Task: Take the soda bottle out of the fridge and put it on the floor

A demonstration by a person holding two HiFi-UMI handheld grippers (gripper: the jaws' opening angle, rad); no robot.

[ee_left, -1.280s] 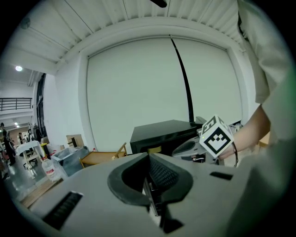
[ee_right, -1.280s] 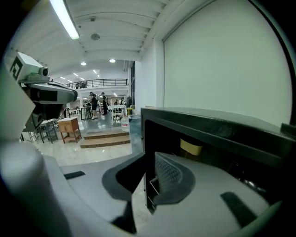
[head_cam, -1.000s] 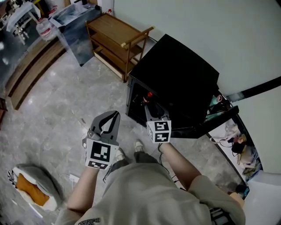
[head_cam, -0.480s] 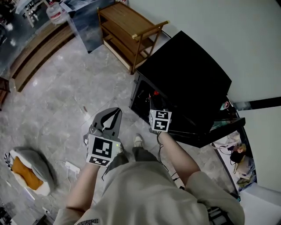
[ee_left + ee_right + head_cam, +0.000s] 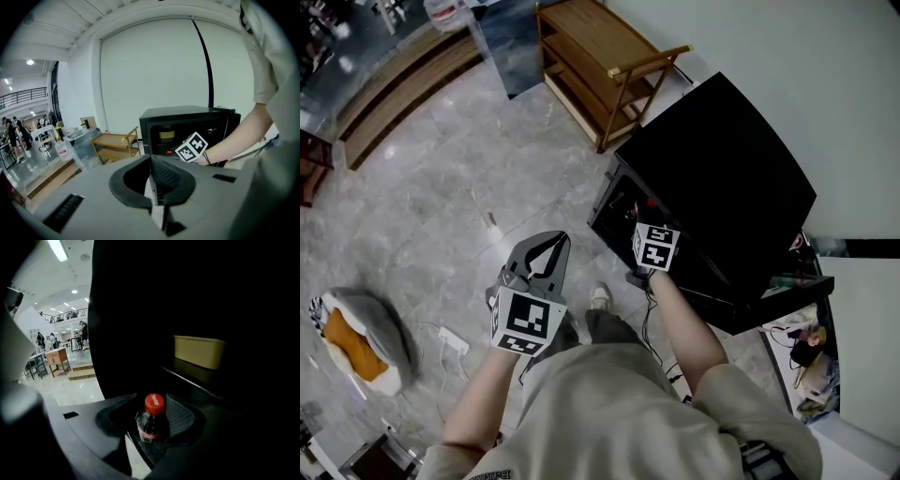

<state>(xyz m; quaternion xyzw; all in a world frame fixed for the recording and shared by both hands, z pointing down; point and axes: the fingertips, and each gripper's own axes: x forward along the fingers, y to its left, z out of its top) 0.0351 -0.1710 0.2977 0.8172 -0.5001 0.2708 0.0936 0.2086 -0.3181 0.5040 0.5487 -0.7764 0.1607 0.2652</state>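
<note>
Your right tongs [image 5: 149, 414] reach into the fridge [image 5: 722, 187], jaws opening to straddle the upright soda bottle [image 5: 151, 423] before pinching. Your left tongs [image 5: 546, 253], pressed together, hang outside, clear of the doorway.

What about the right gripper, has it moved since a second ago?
Yes. The right gripper has gone forward, deeper into the open fridge; its jaws are opening with the soda bottle between them.

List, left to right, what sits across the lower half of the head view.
Grey-and-orange cushion → white power strip → left hand-held gripper → right hand-held gripper, jaws opening with the soda bottle between them → black fridge.
</note>
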